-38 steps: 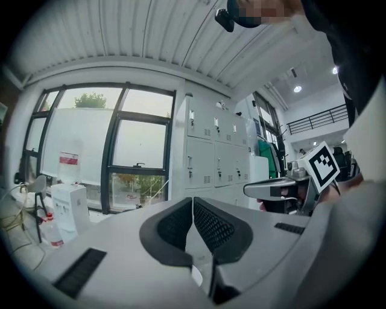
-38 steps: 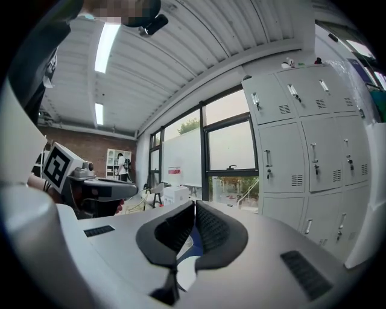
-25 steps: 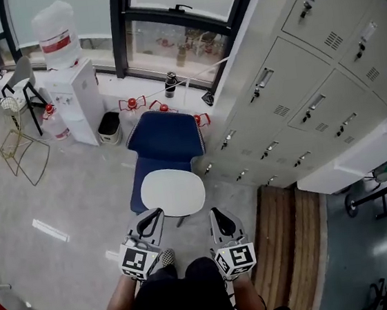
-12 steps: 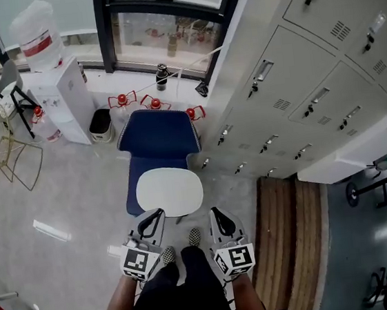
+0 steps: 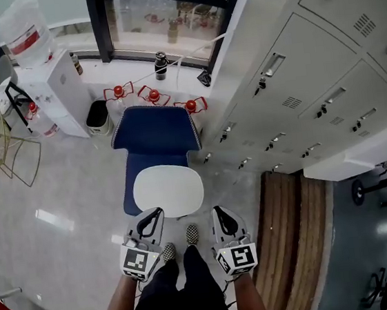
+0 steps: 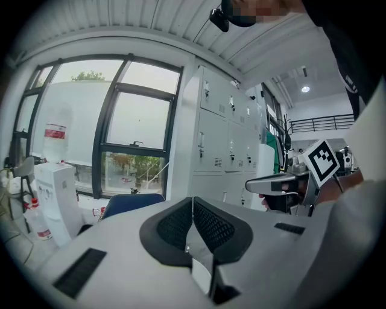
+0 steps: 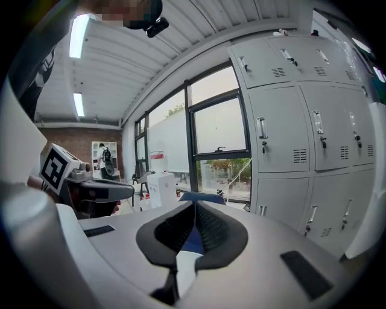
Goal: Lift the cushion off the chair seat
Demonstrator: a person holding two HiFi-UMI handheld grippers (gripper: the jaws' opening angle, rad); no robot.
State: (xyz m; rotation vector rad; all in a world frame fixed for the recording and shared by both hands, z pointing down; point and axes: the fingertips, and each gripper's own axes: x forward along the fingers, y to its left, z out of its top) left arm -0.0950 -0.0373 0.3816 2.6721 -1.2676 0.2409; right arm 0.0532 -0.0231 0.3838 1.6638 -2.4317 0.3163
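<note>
The white, flat, rounded-square cushion (image 5: pixel 168 192) lies on the seat of the blue upholstered chair (image 5: pixel 157 137), just ahead of both tools and lower than them. It sits more squarely in front of the left hand-held gripper (image 5: pixel 150 217) than the right hand-held gripper (image 5: pixel 217 214). Both grippers have their black ribbed jaws pressed together with nothing between them, and neither touches the cushion.

The first risk, as I judge it, is arriving at the cushion with the jaws this way. Closed tips would only push it back along the seat toward the chair back or off a side.

The cushion looks thin and lies flush on the seat. Jaws opened too low may pinch the blue upholstery with it, so the lift drags or tips the chair. Jaws opened too high would slide over the top and grab nothing.

Because the cushion is off-centre toward the left gripper, the right gripper has farther to reach. An uneven hold could let the cushion sag, fold or slip out on one side.

The grey metal lockers (image 5: pixel 297 90) stand near the right gripper's outer side, so a wide swing there could knock them.
</note>
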